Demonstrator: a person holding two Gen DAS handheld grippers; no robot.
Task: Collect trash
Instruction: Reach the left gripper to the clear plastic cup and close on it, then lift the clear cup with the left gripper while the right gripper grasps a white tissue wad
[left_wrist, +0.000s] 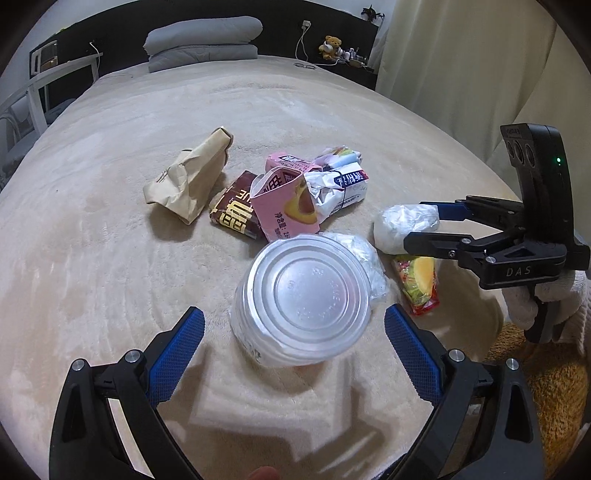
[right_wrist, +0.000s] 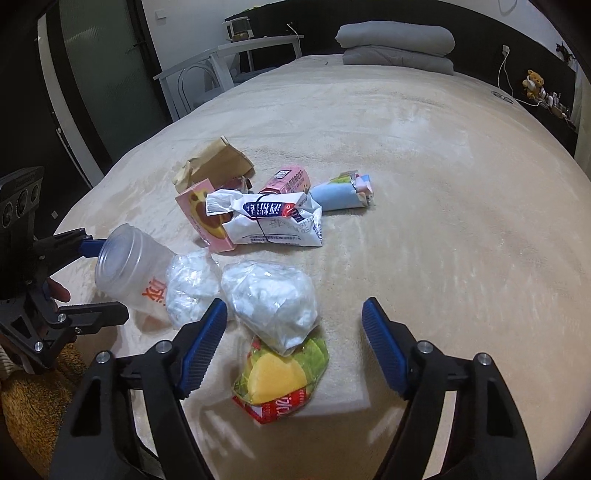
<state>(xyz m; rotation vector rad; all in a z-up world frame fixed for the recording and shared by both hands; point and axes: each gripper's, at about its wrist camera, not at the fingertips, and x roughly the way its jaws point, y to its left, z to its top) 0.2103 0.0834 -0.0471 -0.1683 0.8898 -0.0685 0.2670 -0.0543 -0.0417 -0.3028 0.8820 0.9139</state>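
Trash pile sits mid-bed, nothing collected yet; plastic cup (left_wrist: 301, 301) lies on its side between the wide-open left gripper (left_wrist: 295, 354), pads clear of it; right gripper (right_wrist: 293, 347) part open around the white bag wad (right_wrist: 271, 301), not gripping; snack wrapper (right_wrist: 280, 376), cartons, paper bag (left_wrist: 188, 177) still left; blanket (left_wrist: 110, 258) bare all round, bed edge close behind the grippers.

The plastic cup (left_wrist: 301, 301) hid most of the crumpled clear bag (left_wrist: 364, 258) behind it, and the pink box (left_wrist: 286, 203) covered part of the brown wrapper (left_wrist: 234, 216). The print on the white packet (right_wrist: 271, 219) was too small to read. The small things beside the toy bear (left_wrist: 330, 46) were too tiny to tell apart.
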